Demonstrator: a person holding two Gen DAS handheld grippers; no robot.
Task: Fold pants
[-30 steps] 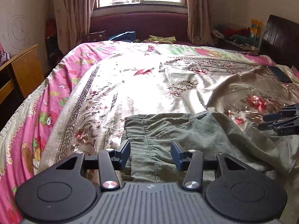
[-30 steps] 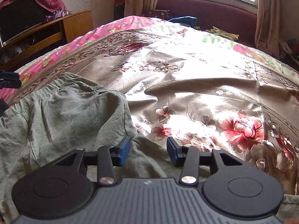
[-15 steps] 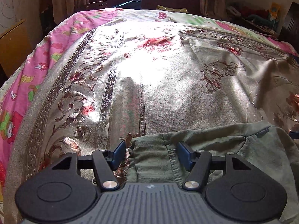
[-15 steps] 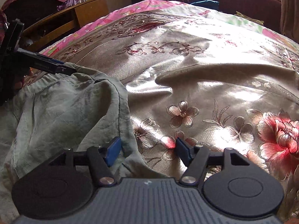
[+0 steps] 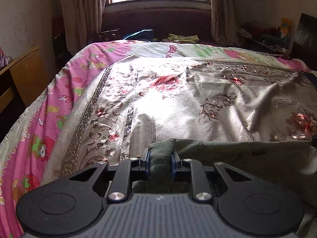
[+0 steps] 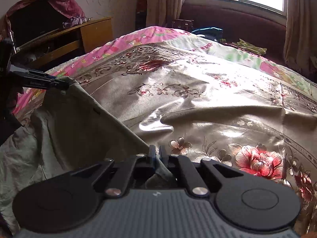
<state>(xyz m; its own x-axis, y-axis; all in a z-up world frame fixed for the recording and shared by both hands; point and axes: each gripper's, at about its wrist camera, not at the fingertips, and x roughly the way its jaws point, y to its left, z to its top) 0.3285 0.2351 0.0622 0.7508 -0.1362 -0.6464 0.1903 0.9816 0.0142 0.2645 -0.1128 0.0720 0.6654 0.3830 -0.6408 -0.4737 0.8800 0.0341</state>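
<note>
Both grippers pinch the pants over the bed.
Left wrist view: the left hand-held gripper (image 5: 160, 159) is closing, a bunched fold of the green pants (image 5: 247, 158) between its pads, cloth trailing rightward. Right wrist view: the right hand-held gripper (image 6: 157, 156) is clamped together on the pants' edge, the fabric stretching leftward above the bedspread (image 6: 198, 103).
</note>
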